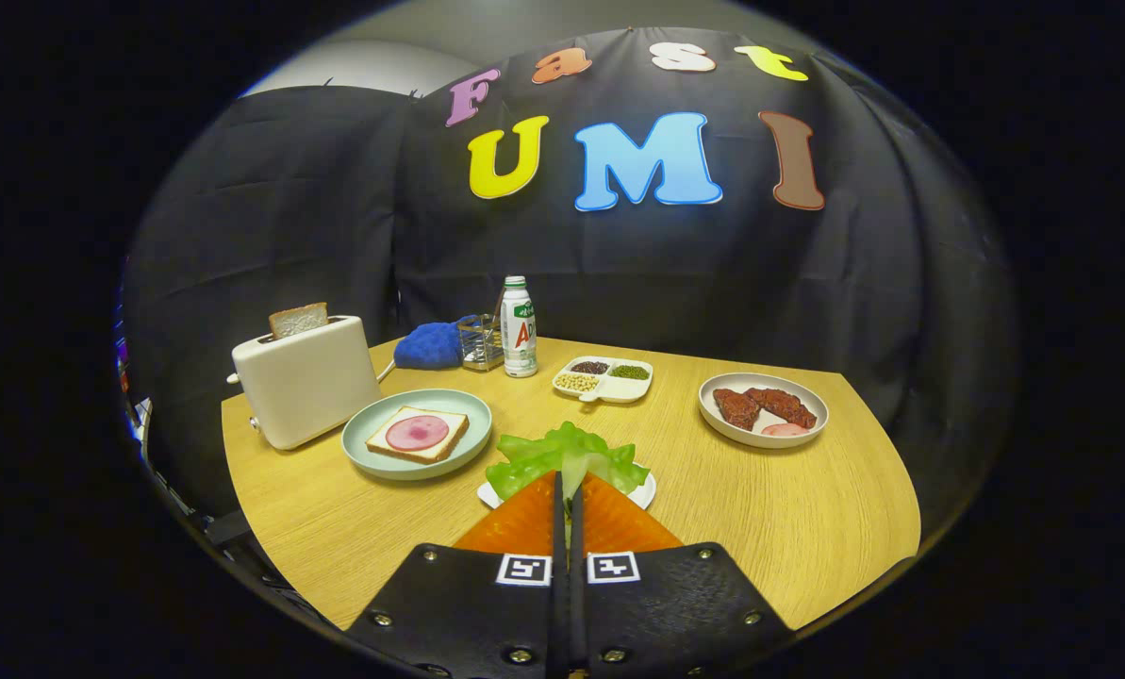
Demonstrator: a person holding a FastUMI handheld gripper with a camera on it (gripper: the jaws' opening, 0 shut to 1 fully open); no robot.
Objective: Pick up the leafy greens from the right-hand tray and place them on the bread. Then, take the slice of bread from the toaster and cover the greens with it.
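Tongs (568, 486) nearly pressed together, only a thin slit between the two fingers, tips sitting right at the near edge of the leafy greens (567, 455). A pale stem of the leaf runs down into that slit, so the fingers appear to pinch it, though the contact itself is hidden behind the tips. Taking the greens by the stem end makes sense: the leaf is floppy and offers little else to hold.

Greens lie on a small white tray (644, 492), just ahead of the tongs, on the near part of the wooden surface (788, 528). Whether they are lifted at all cannot be told.

To the left of the greens, a pale green plate (364, 443) carries a bread slice (402, 443) topped with a round pink ham slice (417, 432); no greens on it. Behind the plate stands a cream toaster (306, 379) with a second slice of bread (298, 320) poking up from its slot, easy to reach from above.

Judgement: greens stage, at or near the grasp; the carry to the plate is a short leftward one.

Further back: blue mitt (430, 346), bottle (519, 327), divided dish (603, 378) of beans, plate of meat (763, 408).
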